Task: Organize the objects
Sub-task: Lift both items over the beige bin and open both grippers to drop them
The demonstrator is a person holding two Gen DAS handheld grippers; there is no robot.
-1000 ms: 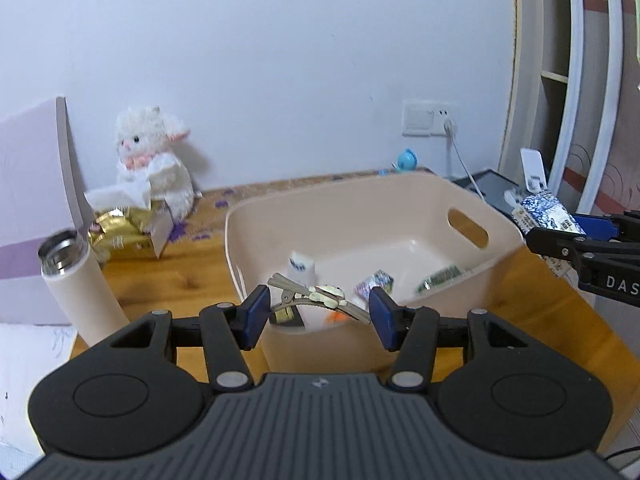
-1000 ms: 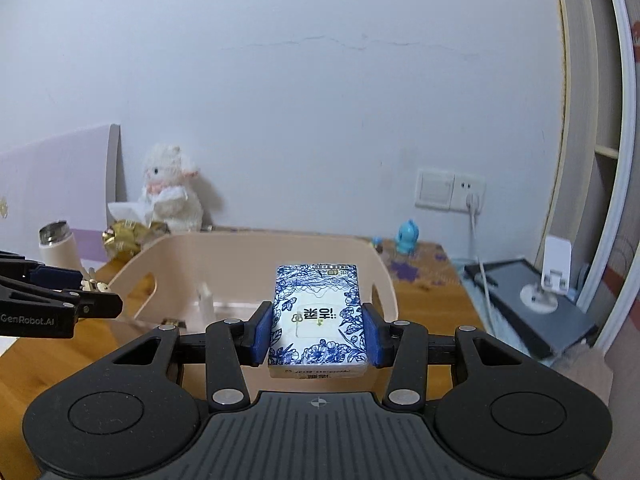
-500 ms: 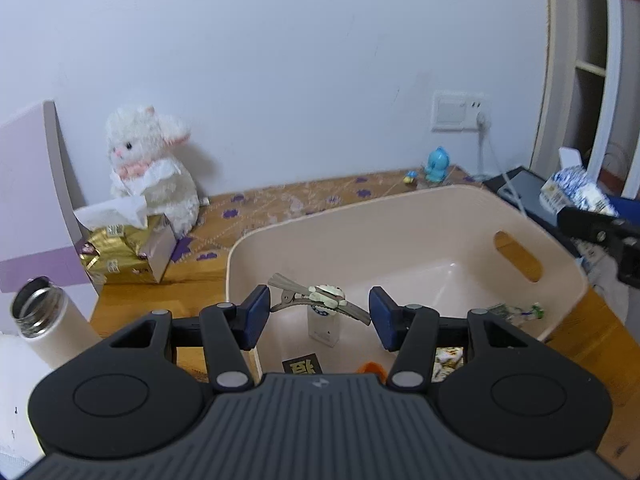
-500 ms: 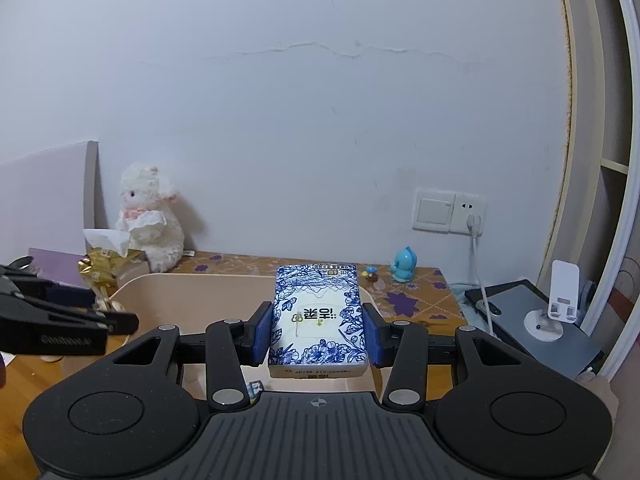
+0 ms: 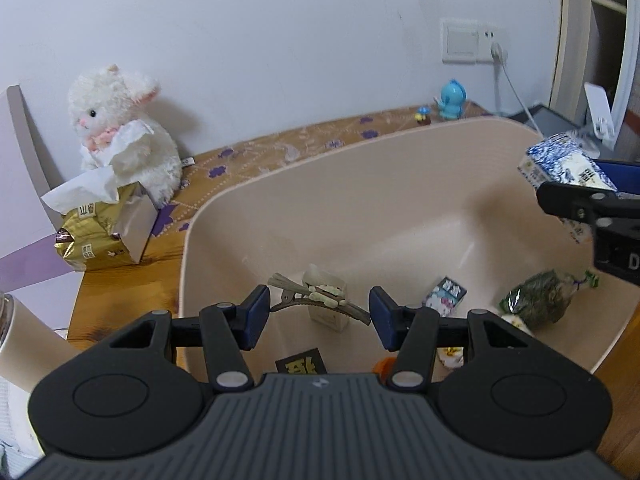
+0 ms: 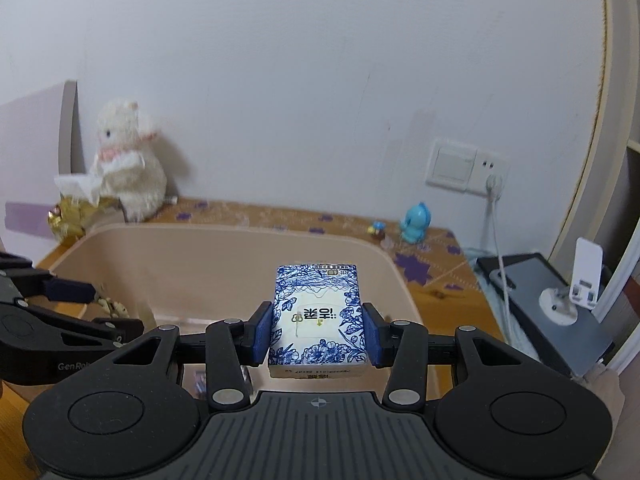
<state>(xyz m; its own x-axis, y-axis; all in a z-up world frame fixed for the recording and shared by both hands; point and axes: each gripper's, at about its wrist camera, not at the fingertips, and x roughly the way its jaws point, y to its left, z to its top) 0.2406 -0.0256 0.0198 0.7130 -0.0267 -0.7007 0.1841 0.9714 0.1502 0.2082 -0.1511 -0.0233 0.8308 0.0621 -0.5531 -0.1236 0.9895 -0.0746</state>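
Floral rectangular tissue pack point(image 6: 318, 316) in right tool point(image 6: 317, 332)

Right gripper arm point(image 5: 616, 256), left wrist view: a white letter "D", the rest cut off by the frame edge.
Left gripper arm point(image 6: 60, 360), right wrist view: white lettering "GenRo", the remainder hidden.
Blue-and-white floral tissue pack point(image 6: 318, 320): dark printed characters at its centre, upside down, not legible.
Small black card point(image 5: 301, 364) in the basin: one large gold character, partly covered.
Gold tissue package point(image 5: 94, 236): small printed labels, too small to read.
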